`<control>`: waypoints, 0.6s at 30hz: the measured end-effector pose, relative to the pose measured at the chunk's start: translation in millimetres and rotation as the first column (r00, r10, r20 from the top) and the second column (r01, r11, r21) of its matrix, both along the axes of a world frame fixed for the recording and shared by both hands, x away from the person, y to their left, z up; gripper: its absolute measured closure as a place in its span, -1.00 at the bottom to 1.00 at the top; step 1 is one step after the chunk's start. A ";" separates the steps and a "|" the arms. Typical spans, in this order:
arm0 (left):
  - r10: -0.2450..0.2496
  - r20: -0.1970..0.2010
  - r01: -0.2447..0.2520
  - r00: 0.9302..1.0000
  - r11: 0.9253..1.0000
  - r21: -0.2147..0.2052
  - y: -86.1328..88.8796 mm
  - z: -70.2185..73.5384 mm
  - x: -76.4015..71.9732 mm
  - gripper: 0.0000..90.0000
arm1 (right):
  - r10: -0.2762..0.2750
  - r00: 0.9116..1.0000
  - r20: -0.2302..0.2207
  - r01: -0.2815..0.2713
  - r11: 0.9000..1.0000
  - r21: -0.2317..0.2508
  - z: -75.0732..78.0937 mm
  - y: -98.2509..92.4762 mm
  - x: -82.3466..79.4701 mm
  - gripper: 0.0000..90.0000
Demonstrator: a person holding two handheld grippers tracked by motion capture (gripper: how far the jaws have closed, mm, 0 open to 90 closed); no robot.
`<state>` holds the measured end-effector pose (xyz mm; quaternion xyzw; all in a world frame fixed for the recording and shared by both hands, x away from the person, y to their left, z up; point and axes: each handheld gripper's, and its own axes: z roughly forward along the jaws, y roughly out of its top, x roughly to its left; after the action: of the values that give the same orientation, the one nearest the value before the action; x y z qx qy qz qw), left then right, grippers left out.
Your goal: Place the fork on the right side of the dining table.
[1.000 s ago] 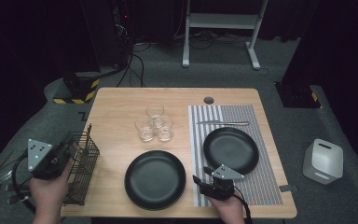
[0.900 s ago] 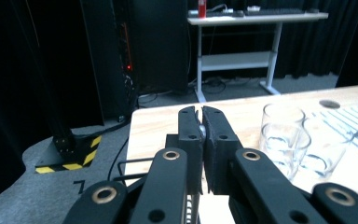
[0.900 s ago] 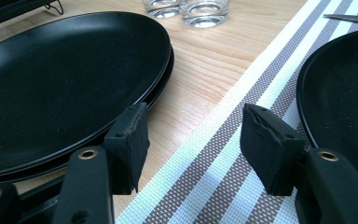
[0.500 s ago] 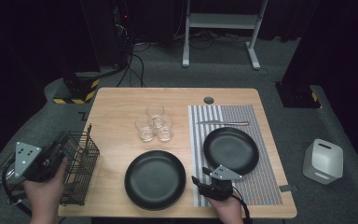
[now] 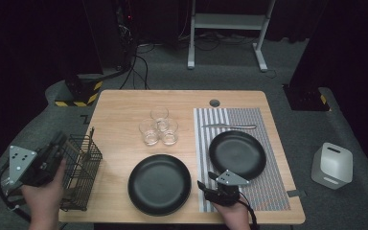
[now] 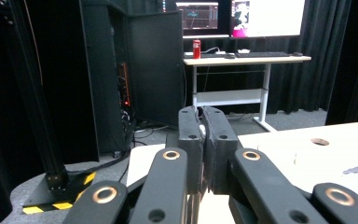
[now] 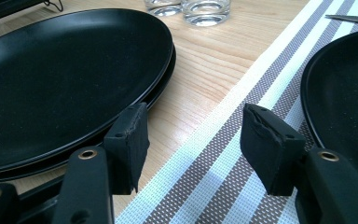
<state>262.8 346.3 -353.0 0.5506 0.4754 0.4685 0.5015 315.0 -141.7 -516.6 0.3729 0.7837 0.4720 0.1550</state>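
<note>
Black plates (image 5: 159,183) stacked at the table's 6 o'clock, not yet gripped
Right tool (image 5: 210,183) rests at their 3 o'clock on the striped mat (image 5: 263,191), jaws apart and empty; left tool (image 5: 60,141), pinched closed, hovers by the wire basket (image 5: 83,175) at 8 o'clock

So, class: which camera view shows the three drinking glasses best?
The high view: all three glasses stand clustered on the bare wood of the table, left of the striped mat. The right gripper view catches just the bases of two glasses at its top edge. The left gripper view looks past the table's edge into the room.
</note>
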 end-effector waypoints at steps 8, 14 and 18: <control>0.012 0.028 -0.011 1.000 1.000 -0.006 2.7 5.0 -3.0 0.92 | -0.007 1.000 0.005 0.007 1.000 0.006 1.2 -2.2 -0.2 -0.07; 0.013 0.041 -0.012 0.999 1.000 -0.011 3.0 6.5 -3.0 0.93 | -0.004 1.000 0.003 0.004 1.000 0.005 0.8 -0.9 -0.4 -0.06; 0.010 0.053 -0.010 0.999 1.000 -0.011 2.8 8.0 -3.2 0.93 | -0.005 1.000 0.004 0.005 1.000 0.006 0.5 -0.8 -0.5 -0.06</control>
<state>259.6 349.1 -345.1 0.5327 0.4673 0.4828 0.5146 314.5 -142.5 -516.1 0.3742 0.7812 0.4746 0.1565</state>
